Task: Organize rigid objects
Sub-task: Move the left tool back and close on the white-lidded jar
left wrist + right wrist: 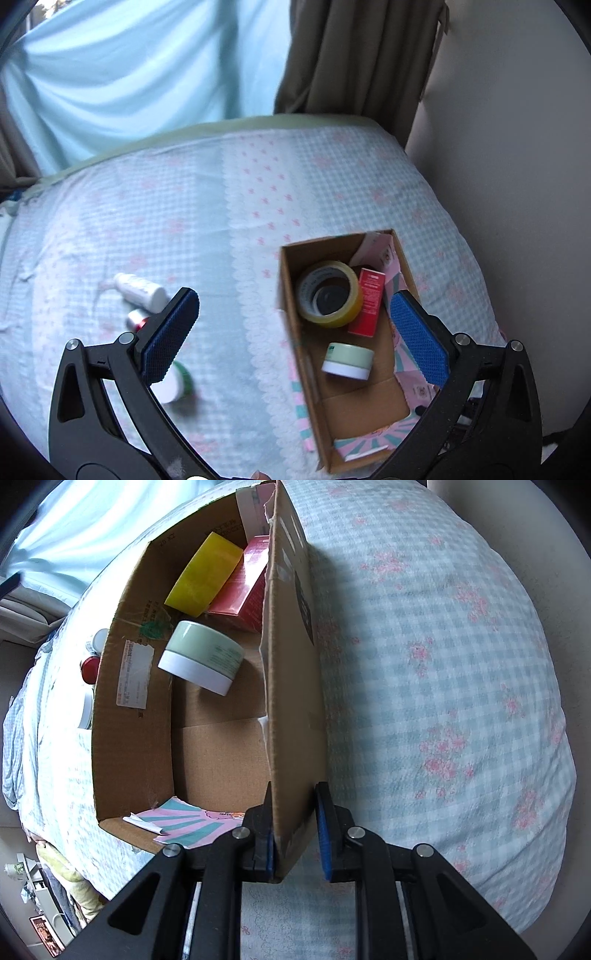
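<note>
Jaws: left gripper (291, 325) released | right gripper (295, 830) straddling corrugated cardboard box (291, 686) wall, grip uncertain

Cardboard box (295, 686): matt brown, rough torn edge. Tape roll (330, 294): glossy yellow plastic. Jar (201, 657): smooth satin plastic. Bedsheet (147, 221): soft checked cloth. Gripper pads (419, 338): textured blue rubber.

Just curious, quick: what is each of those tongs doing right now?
Left tongs: open, holding nothing, above the cardboard box.
Right tongs: straddling the box's side wall; whether they are clamped cannot be told.
</note>
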Demonstrator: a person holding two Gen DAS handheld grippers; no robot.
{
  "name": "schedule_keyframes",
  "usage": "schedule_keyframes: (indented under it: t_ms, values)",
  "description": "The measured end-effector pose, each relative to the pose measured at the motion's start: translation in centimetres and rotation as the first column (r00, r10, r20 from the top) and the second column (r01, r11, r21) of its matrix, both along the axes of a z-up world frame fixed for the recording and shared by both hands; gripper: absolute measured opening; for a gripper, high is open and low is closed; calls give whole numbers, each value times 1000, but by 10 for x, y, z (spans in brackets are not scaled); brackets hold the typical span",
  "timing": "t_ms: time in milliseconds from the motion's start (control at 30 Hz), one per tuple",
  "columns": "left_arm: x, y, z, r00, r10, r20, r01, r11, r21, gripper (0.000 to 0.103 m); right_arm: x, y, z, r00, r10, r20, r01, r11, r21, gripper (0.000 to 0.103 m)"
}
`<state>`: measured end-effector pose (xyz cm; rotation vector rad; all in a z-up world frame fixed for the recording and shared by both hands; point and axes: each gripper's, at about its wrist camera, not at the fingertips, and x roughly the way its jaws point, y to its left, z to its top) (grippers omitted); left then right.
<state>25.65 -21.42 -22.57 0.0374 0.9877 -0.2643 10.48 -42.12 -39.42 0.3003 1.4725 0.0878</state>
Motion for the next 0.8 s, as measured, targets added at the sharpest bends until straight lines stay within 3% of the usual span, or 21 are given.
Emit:
schedule_keyframes:
  t_ms: [200,400,600,800]
  values:
    - [-29,58,42,995,70,73,-71,997,15,103,1,-2,-4,1000,0,1,0,1000,-2,17]
    - [-55,126,48,984,148,96,-149,989,2,103,1,-2,-4,1000,-4,8,4,1000,-2,17]
    - [-78,187,11,981,176,81,-174,984,-25,103,-1,-3,0,1000,-15,14,15,1000,-8,17]
    - [-93,211,-55,988,131,78,-130,991,-17,103,-5,-3,7,999,8,32,-7,1000,-13,16]
